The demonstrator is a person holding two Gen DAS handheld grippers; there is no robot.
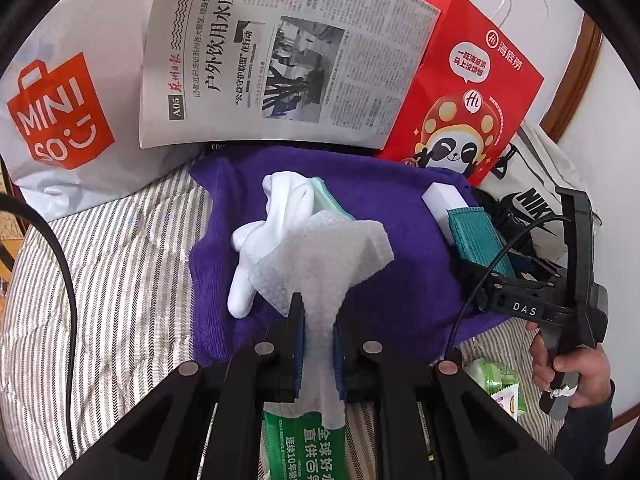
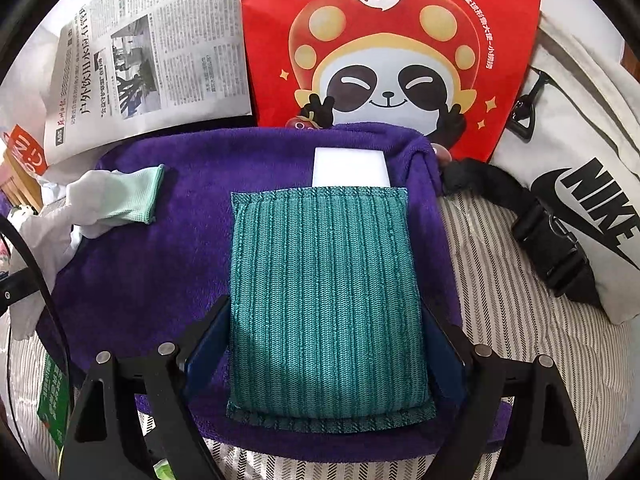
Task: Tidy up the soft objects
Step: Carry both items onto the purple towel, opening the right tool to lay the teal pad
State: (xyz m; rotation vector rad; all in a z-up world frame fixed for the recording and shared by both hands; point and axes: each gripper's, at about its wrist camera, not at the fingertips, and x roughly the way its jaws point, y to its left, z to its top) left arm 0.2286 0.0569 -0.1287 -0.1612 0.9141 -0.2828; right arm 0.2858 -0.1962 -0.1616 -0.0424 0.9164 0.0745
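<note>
A purple towel lies spread on the striped bed, also in the right wrist view. My left gripper is shut on a white wipe and holds it above the towel. A white sock with a mint cuff lies on the towel behind the wipe; it shows at the left in the right wrist view. My right gripper is shut on a teal knitted sponge pad, low over the towel. A white foam block lies just beyond the pad. The right gripper also shows in the left wrist view.
A newspaper, a red panda paper bag and a white Miniso bag stand behind the towel. A white Nike bag with a black strap lies at the right. A green wipes packet lies under my left gripper.
</note>
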